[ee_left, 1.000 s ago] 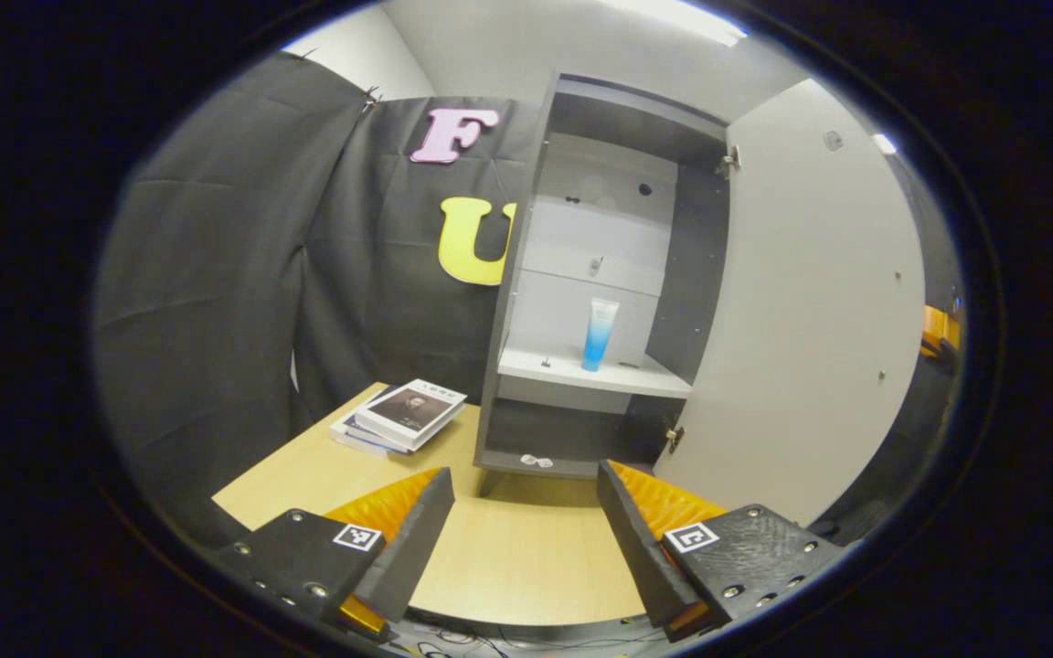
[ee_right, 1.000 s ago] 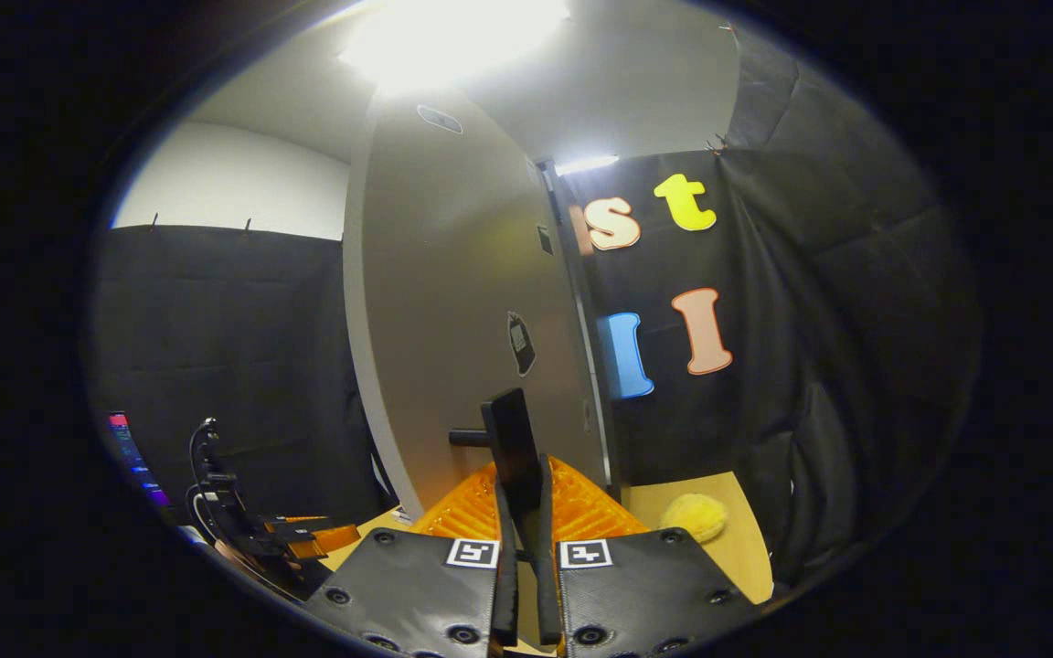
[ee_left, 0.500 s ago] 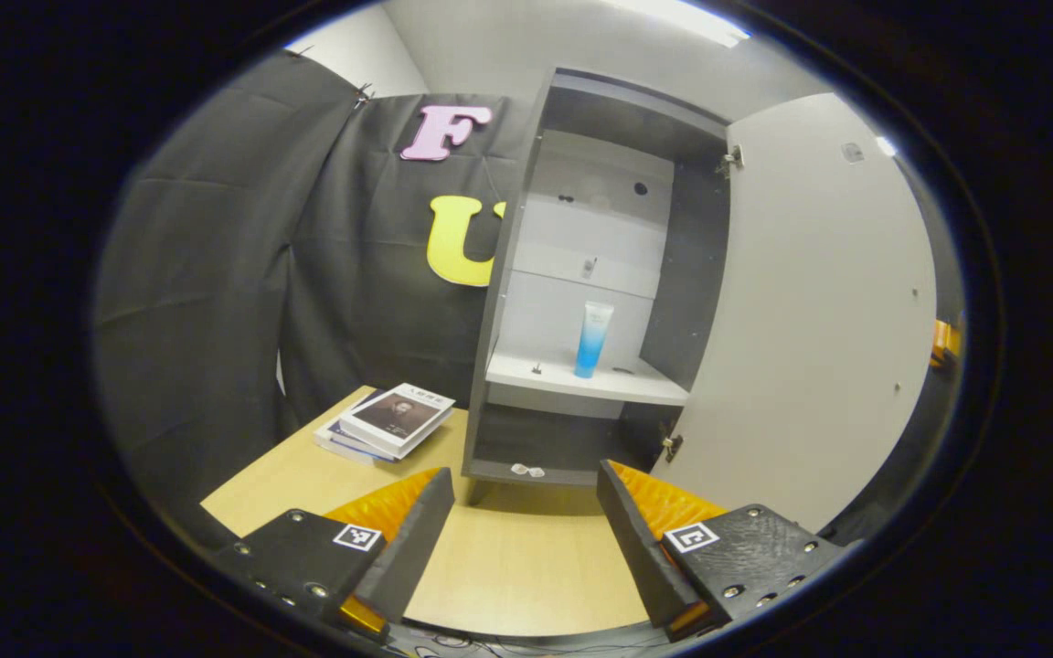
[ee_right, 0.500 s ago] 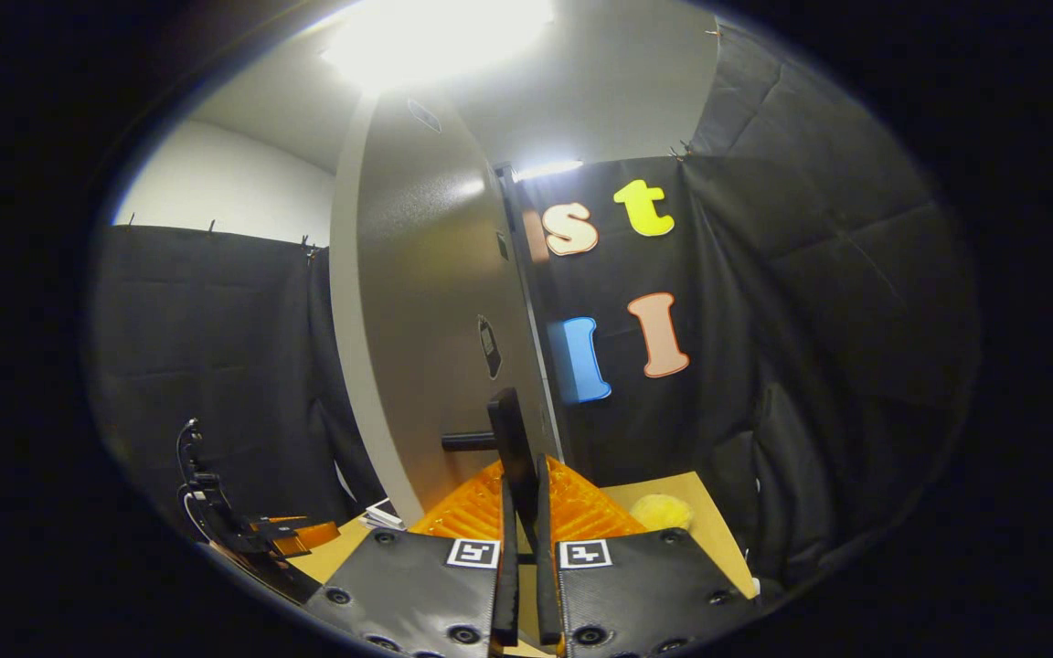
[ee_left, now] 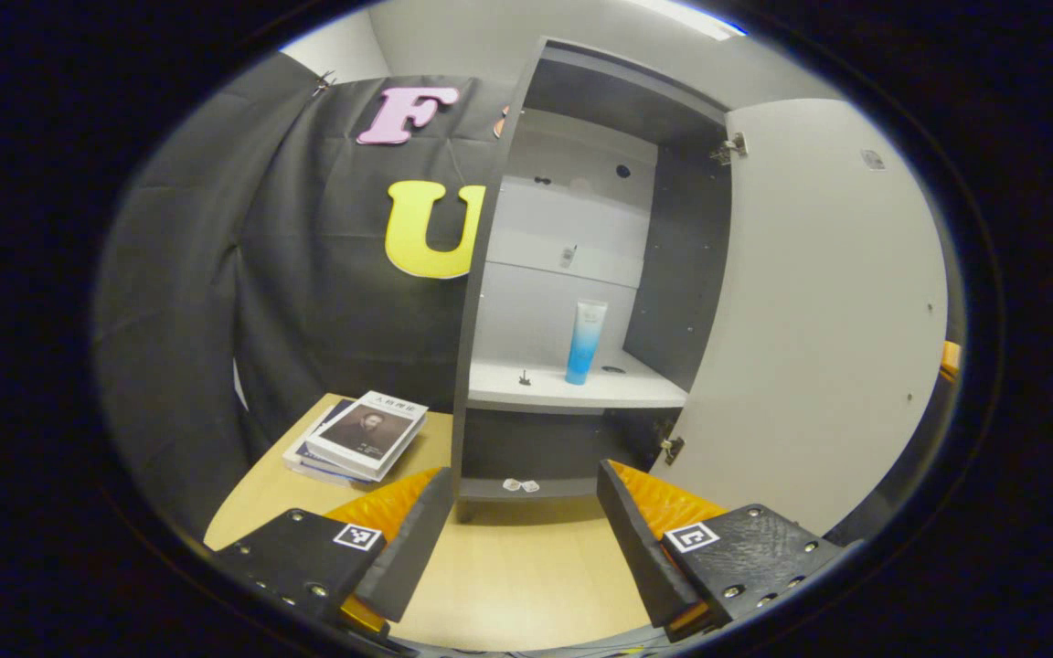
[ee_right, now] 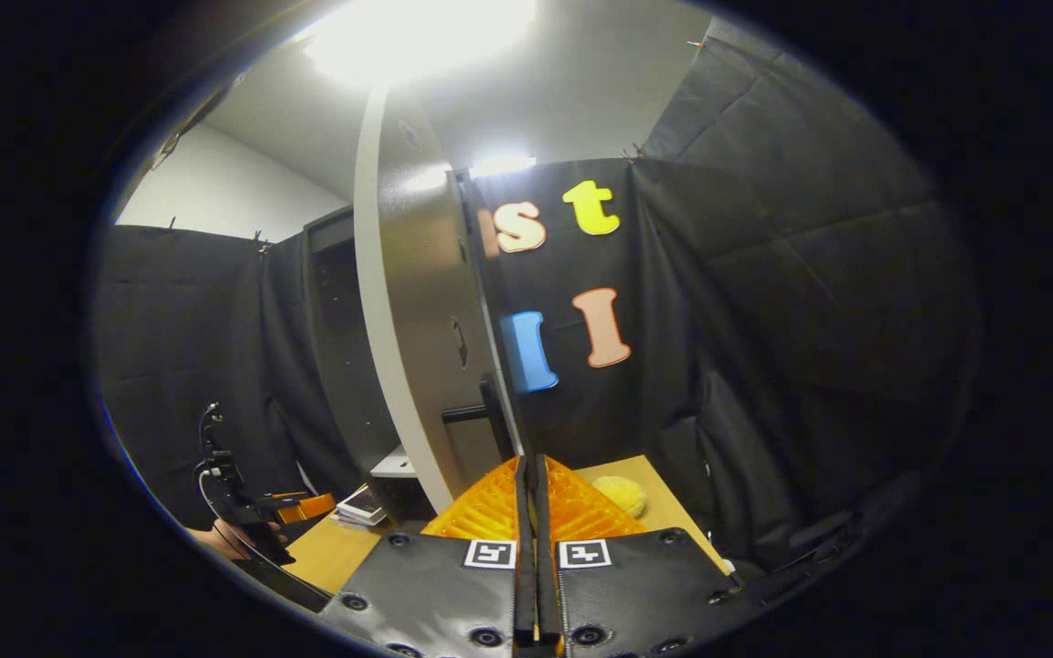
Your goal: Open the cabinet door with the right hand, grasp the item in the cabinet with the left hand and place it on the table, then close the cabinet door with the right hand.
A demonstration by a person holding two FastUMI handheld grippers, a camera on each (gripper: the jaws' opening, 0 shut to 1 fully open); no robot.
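Cabinet door (ee_left: pixel 819 311) now wider open

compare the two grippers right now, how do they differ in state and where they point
The left gripper is open, its fingers spread wide; the right gripper is shut, fingers together. The left gripper faces into the open cabinet toward the blue tube on the shelf; the right gripper sits by the door near its handle. Both hover above the table.

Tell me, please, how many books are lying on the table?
2, as far as shows: a stack left of the cabinet, one book atop another; more may hide beneath.
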